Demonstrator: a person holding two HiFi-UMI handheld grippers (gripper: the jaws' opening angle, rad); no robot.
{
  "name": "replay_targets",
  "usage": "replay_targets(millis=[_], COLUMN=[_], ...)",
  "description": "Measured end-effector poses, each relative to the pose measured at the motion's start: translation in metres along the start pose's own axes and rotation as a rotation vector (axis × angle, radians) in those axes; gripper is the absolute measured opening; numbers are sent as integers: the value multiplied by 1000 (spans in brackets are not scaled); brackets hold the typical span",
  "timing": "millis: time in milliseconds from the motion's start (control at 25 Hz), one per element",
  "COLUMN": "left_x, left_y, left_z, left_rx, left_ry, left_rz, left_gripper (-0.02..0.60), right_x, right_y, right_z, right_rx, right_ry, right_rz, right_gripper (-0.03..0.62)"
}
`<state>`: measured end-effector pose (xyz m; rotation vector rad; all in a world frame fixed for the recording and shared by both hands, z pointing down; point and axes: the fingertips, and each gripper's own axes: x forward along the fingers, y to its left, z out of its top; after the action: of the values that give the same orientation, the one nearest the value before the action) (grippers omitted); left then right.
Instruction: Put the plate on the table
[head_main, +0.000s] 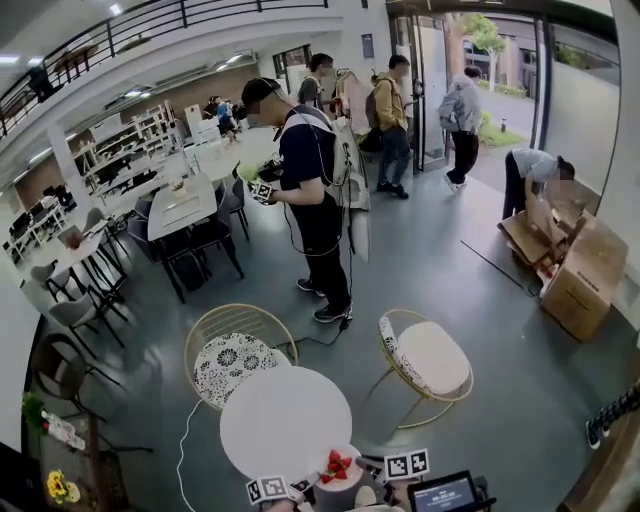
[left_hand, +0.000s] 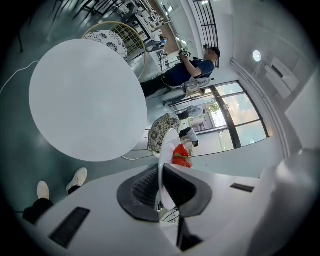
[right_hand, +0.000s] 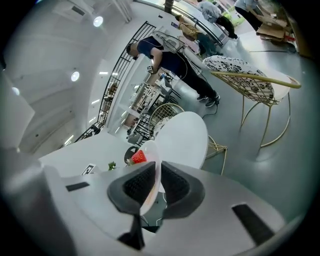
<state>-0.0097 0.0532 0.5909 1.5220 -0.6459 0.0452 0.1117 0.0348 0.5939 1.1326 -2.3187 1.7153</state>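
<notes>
White plate (left_hand: 166, 150) w/ prob. strawberries (left_hand: 181, 154)

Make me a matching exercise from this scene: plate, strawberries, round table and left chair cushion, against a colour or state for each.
1. plate
2. strawberries
3. round table
4. left chair cushion

A. red, lying on the plate
B. black-and-white pattern
C. white top, standing on the floor
D. rim pinched by left gripper and right gripper

Pairs: 1-D, 2-A, 3-C, 4-B.
</notes>
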Motion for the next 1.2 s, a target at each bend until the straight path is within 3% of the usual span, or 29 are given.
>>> replay_targets(millis=[400,760,1200], left_x=[15,14,18], left_y=[-2,0,37], left_z=[24,39,63], left_rx=[3,18,-20], left_ry=[-69,-85,-105], left_rz=[53,62,114], left_gripper=[15,15,15], right_x=[23,42,79], right_y=[-9,-10,-4], right_z=[28,38,31], right_rx=[-14,5,26], right_ry=[93,85,146], right_rz=[59,114,93], right_gripper=[43,41,38])
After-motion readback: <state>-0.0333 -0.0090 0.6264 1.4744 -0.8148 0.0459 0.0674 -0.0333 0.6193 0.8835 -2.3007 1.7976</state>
